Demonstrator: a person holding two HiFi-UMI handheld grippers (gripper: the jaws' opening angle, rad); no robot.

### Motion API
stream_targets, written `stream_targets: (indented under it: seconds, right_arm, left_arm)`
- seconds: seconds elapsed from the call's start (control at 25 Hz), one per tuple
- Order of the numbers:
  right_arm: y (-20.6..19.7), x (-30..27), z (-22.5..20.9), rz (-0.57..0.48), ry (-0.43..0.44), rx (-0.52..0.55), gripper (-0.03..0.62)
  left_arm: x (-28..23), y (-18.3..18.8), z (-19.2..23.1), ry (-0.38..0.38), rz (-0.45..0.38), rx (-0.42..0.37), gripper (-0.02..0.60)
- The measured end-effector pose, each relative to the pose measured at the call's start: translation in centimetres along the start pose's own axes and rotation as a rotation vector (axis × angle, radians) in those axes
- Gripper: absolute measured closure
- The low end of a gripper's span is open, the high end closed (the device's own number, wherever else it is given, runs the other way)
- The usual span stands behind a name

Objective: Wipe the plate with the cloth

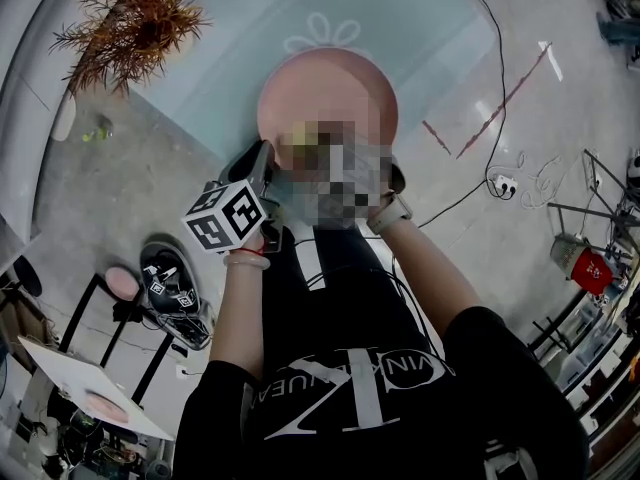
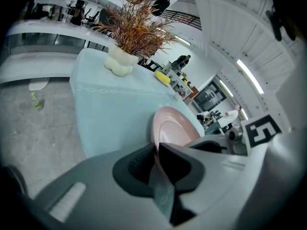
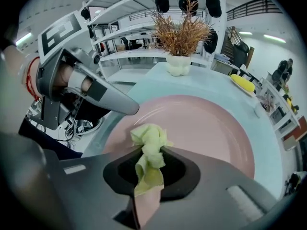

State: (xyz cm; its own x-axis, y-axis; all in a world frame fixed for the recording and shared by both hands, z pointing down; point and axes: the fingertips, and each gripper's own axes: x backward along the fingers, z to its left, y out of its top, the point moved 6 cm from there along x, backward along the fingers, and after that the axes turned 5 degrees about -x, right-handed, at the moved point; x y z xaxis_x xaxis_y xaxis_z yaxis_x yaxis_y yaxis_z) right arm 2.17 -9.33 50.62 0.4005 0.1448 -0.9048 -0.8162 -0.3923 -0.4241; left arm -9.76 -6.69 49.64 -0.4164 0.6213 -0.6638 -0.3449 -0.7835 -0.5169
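A pink plate (image 1: 330, 93) is held by its near left rim in my left gripper (image 1: 260, 168), at the near edge of the table. In the left gripper view the jaws (image 2: 156, 150) are shut on the rim of the plate (image 2: 175, 126), which I see edge-on. My right gripper (image 3: 149, 152) is shut on a bunched yellow-green cloth (image 3: 149, 145), and the cloth's tip lies on the face of the plate (image 3: 206, 128). The left gripper (image 3: 93, 90) reaches the plate's left rim in that view. A mosaic patch hides most of the right gripper in the head view.
The table (image 1: 240, 38) has a pale blue-green cover. A dried plant (image 1: 130, 18) in a white vase (image 2: 120, 61) stands at its far left, and a yellow object (image 3: 242, 83) lies further back. Cables (image 1: 490, 88) run over the floor; stools and clutter (image 1: 170, 288) sit beside the person's left.
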Motion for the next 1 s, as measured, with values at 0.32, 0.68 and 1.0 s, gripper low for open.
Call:
stream_targets:
  seconds: [0.32, 0.68, 1.0]
  right_arm:
    - [2.2, -1.0, -2.6, -0.038, -0.017, 0.017, 0.519]
    - [2.5, -0.8, -7.0, -0.046, -0.097, -0.027, 0.52]
    - [0.2, 0.6, -9.6, -0.026, -0.192, -0.099, 0.522]
  left_arm:
    - [-0.1, 0.0, 0.1, 0.004, -0.003, 0.007, 0.581]
    - [-0.1, 0.0, 0.0, 0.015, -0.008, 0.009, 0.581]
    - [0.0, 0.0, -0.1, 0.015, -0.008, 0.003, 0.581]
